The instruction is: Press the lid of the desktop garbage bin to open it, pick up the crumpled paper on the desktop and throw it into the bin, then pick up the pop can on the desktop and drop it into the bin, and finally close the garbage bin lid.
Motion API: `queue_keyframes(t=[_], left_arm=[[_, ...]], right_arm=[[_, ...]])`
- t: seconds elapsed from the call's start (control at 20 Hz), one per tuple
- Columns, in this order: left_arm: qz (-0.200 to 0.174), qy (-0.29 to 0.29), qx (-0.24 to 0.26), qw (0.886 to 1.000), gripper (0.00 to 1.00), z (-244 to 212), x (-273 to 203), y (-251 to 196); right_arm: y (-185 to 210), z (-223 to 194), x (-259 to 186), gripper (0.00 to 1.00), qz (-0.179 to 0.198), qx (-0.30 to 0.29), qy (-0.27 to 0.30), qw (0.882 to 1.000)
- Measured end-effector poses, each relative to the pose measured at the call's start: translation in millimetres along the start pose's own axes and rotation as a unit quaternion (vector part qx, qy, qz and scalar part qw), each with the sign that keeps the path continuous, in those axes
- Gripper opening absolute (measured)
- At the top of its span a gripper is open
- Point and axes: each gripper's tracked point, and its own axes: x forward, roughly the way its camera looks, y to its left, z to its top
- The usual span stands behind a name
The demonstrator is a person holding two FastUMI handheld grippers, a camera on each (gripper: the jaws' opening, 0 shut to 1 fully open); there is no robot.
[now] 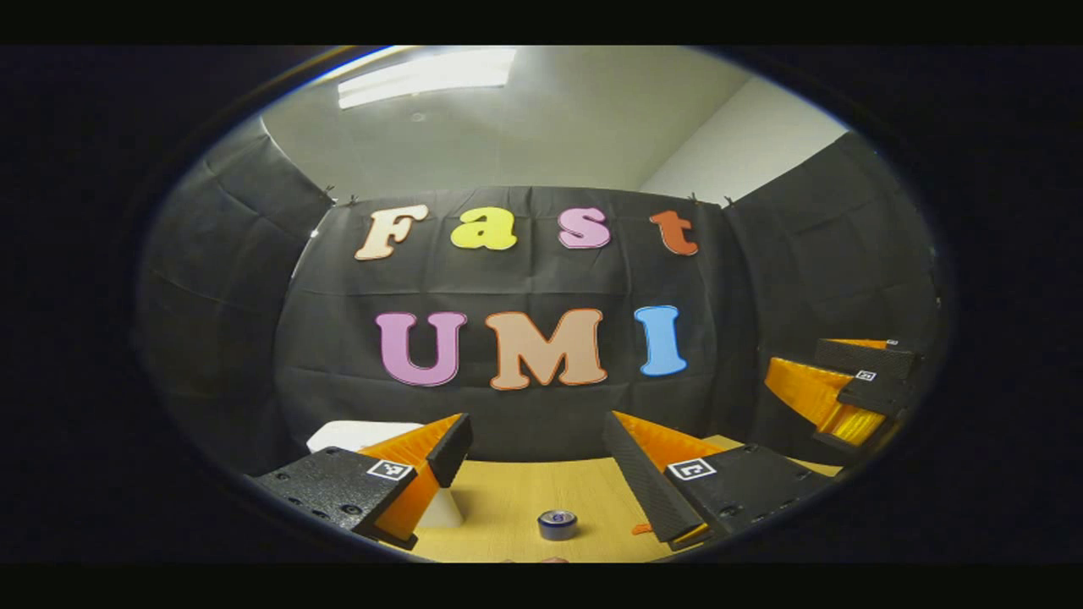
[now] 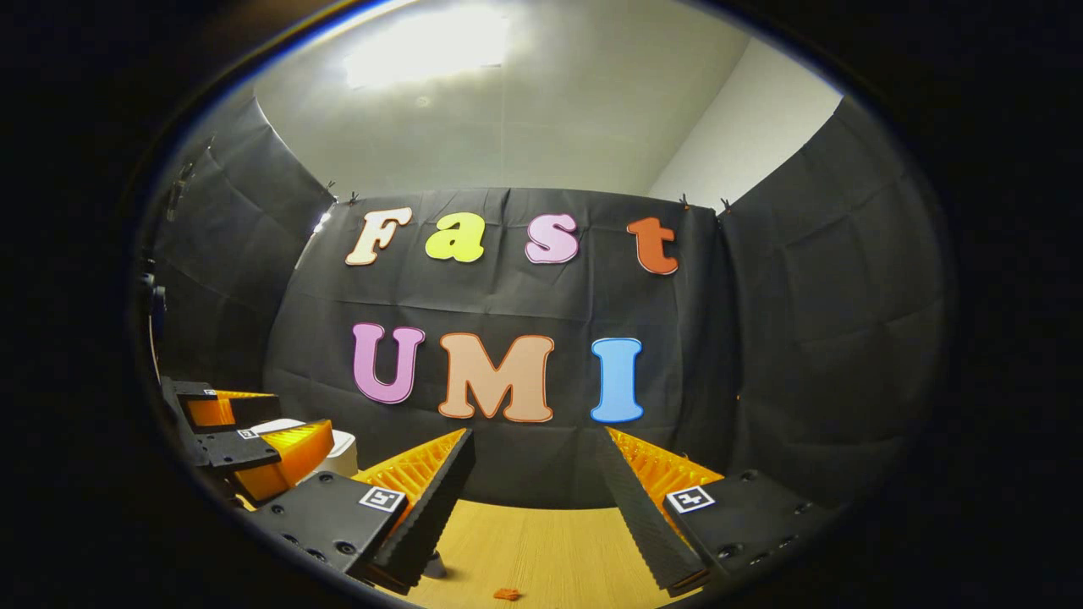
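In the left gripper view, the pop can (image 1: 557, 524) stands upright on the wooden desktop (image 1: 508, 499), seen from above, just below and between my left gripper's (image 1: 537, 431) fingers. That gripper is open and holds nothing. The white garbage bin (image 1: 351, 435) stands at the left, partly hidden behind its left finger. In the right gripper view, my right gripper (image 2: 535, 440) is also open and empty, raised over the desktop (image 2: 541, 541). The bin (image 2: 343, 452) shows at the far left behind the left gripper (image 2: 300, 423). The right gripper (image 1: 799, 364) hangs at the far right of the left gripper view.
A small orange scrap (image 2: 508, 594) lies on the desktop near the front; the scrap (image 1: 641, 529) also shows beside my left gripper's right finger. The black cloth wall closes the back and both sides of the booth.
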Motion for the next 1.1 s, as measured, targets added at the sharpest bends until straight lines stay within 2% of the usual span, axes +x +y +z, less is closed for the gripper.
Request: queue_keyframes(t=[0.2, 0.7, 1.1], left_arm=[[0.004, -0.002, -0.002, 1.000, 0.93, 6, 0, -1], [0.029, -0.001, -0.001, 1.000, 0.93, 4, -6, 13], [0.050, -0.004, -0.002, 0.999, 0.93, 5, -2, 21]], right_arm=[[3, 0, 0, 0.96, 0.019, 0.020, -0.004, 1.000], [-2, -16, 14, 0.96, 0.014, 0.021, 0.021, 0.999], [3, -24, 22, 0.96, 0.037, 0.007, 0.031, 0.999]])
